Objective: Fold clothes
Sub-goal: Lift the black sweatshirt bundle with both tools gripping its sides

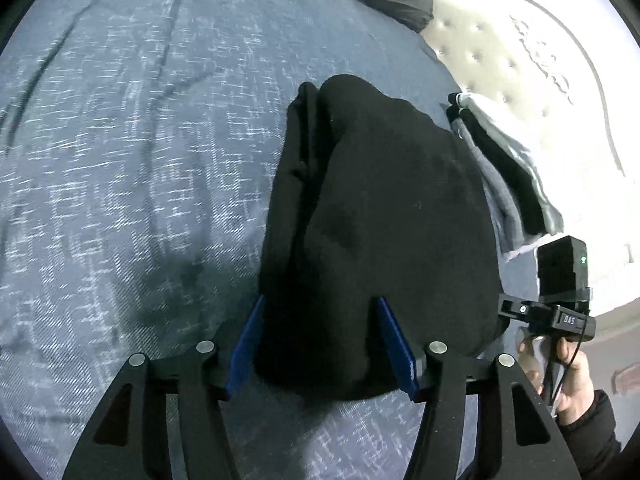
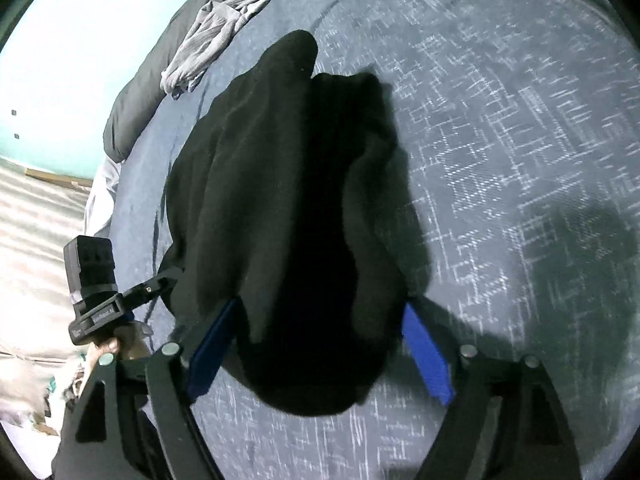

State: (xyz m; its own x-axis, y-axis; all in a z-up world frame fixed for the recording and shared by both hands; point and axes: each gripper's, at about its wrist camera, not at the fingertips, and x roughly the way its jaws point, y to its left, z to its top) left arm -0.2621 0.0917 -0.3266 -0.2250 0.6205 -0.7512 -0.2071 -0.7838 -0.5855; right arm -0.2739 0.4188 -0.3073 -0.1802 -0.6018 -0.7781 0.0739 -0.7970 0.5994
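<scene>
Both tongs are over the bed, pointing down at the black fleece garment [image 1: 372, 208], which lies bunched and partly folded on the blue-grey patterned bedspread [image 1: 120, 160]. The left tongs [image 1: 322, 344] stand open, blue pads either side of the garment's near edge, nothing gripped. The right tongs [image 2: 320, 344] are spread wide too, the fabric lying loose between the pads, not pinched. Beside the garment sits a stack of folded grey and black clothes [image 1: 500, 172]. Farther back, a crumpled light grey garment [image 2: 212, 36] lies against a dark grey pillow [image 2: 144, 96].
</scene>
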